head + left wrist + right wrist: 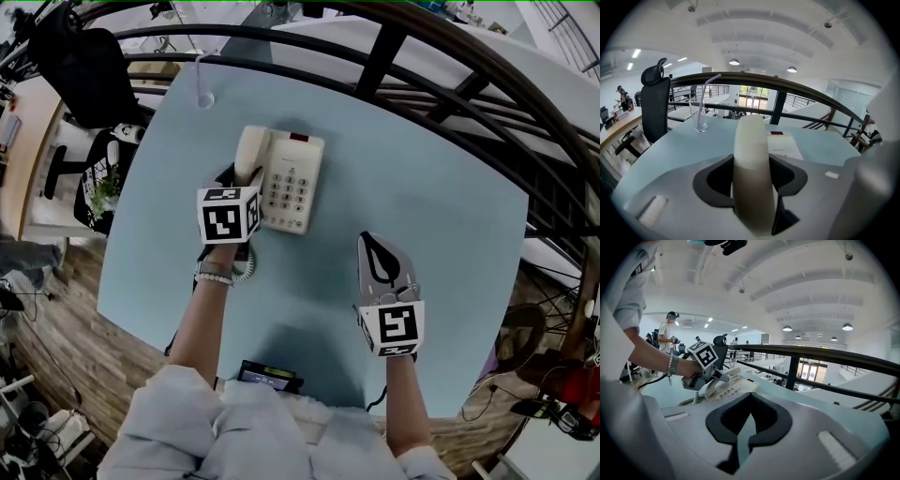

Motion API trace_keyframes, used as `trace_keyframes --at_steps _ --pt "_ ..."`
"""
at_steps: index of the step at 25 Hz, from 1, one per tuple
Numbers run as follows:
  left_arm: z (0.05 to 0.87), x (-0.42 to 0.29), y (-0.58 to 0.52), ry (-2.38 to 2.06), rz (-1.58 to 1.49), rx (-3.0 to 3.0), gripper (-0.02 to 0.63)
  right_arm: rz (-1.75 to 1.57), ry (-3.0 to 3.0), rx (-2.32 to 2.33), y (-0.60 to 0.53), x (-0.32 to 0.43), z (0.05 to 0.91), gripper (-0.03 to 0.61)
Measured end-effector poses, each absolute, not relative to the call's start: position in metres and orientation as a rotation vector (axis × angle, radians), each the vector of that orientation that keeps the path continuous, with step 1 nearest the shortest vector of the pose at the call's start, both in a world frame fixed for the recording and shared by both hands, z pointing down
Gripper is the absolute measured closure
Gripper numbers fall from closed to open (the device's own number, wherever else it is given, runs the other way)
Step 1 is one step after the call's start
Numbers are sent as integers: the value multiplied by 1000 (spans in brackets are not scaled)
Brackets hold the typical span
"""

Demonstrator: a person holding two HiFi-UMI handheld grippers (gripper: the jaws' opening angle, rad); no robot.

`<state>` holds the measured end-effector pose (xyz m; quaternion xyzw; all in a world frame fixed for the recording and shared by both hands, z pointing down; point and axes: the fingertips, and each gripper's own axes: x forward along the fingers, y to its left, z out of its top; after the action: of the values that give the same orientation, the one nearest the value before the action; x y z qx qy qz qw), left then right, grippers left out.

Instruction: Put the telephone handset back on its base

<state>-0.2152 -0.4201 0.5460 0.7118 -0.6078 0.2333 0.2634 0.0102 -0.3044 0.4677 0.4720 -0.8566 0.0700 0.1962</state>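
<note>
The cream telephone base (292,183) with its keypad sits in the middle of the pale blue table (441,225). My left gripper (242,180) is shut on the cream handset (249,148), which lies along the base's left side; whether it rests in the cradle I cannot tell. In the left gripper view the handset (751,154) stands between the jaws, with the base (785,146) just behind it. My right gripper (368,240) rests on the table to the right of the phone, shut and empty. The right gripper view shows the base (730,388) and the left gripper (712,376).
A glass with a straw (204,97) stands near the table's far left corner. The coiled cord (247,268) lies beside my left wrist. A small black device (269,377) sits at the near edge. A black railing (469,103) curves behind the table, and an office chair (80,66) stands at the left.
</note>
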Motion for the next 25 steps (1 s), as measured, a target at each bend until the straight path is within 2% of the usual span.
trace_keyframes --at_steps 25 --pt "563 -203 -433 -1683 705 2045 394 241 -2395 1294 -312 6 486 572"
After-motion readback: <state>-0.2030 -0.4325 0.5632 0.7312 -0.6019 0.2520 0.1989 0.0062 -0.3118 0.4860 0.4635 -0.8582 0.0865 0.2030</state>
